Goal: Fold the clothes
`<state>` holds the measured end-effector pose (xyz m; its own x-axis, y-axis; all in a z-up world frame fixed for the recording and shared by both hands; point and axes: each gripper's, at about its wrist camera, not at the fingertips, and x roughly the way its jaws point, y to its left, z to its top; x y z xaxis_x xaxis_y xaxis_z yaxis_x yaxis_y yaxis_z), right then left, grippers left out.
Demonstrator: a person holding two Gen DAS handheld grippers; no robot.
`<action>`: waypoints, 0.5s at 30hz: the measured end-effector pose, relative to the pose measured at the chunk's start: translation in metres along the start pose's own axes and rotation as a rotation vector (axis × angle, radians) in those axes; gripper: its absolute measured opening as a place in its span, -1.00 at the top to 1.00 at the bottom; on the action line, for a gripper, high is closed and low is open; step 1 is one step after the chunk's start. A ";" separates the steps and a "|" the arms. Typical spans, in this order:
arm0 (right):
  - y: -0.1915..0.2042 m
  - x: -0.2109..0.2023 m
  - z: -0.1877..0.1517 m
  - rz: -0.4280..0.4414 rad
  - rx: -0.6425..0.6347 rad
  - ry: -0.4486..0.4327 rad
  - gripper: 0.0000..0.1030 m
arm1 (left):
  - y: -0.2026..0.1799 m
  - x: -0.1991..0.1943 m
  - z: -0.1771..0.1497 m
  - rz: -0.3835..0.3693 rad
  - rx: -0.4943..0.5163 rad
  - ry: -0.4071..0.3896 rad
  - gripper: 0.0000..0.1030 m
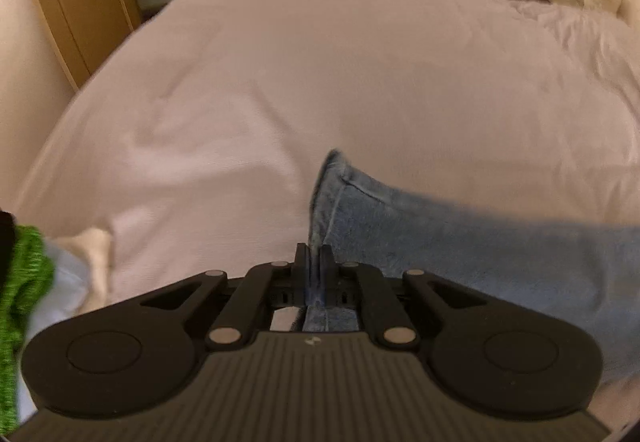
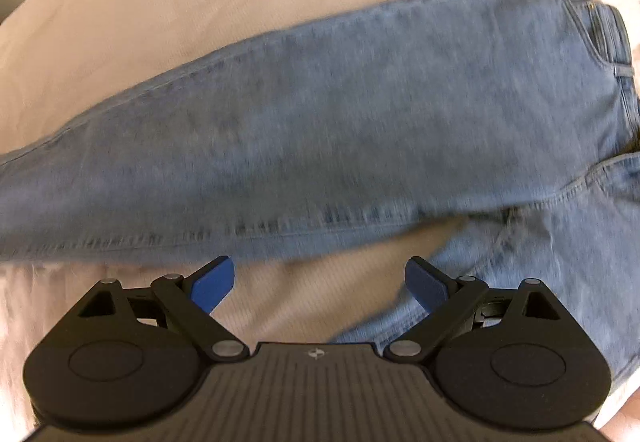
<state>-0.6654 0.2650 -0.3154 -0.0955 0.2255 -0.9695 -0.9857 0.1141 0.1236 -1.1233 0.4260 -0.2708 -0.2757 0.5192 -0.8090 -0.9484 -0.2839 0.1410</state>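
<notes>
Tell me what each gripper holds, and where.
Left gripper pinches the light blue denim jeans at a leg's hem end. Right gripper, jaws open, holds nothing.

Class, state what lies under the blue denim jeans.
The blue denim jeans lie on the white bed sheet. Sheet shows between the legs; whatever is directly beneath the denim is covered.

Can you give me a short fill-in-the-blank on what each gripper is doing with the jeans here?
1. The left gripper is shut on the hem end of the ____ jeans.
2. The right gripper hangs ____, holding nothing.
3. The jeans lie on a ____ bed sheet.
4. At the left edge of the left wrist view sits a ____ knit garment.

Missing words: blue; open; white; green
</notes>
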 end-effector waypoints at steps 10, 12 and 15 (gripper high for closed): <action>0.004 -0.014 0.016 0.029 -0.035 -0.071 -0.84 | -0.027 0.004 -0.010 0.321 -0.028 0.102 0.52; -0.003 -0.021 0.015 0.032 -0.021 -0.091 -0.84 | -0.033 -0.018 -0.013 0.269 -0.055 0.113 0.51; -0.015 -0.034 0.013 0.044 -0.003 -0.111 -0.84 | -0.050 -0.054 -0.024 0.161 -0.083 0.146 0.42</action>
<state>-0.6457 0.2686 -0.2819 -0.1225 0.3363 -0.9337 -0.9813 0.0994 0.1645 -1.0572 0.3933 -0.2480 -0.3908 0.3419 -0.8546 -0.8765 -0.4217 0.2322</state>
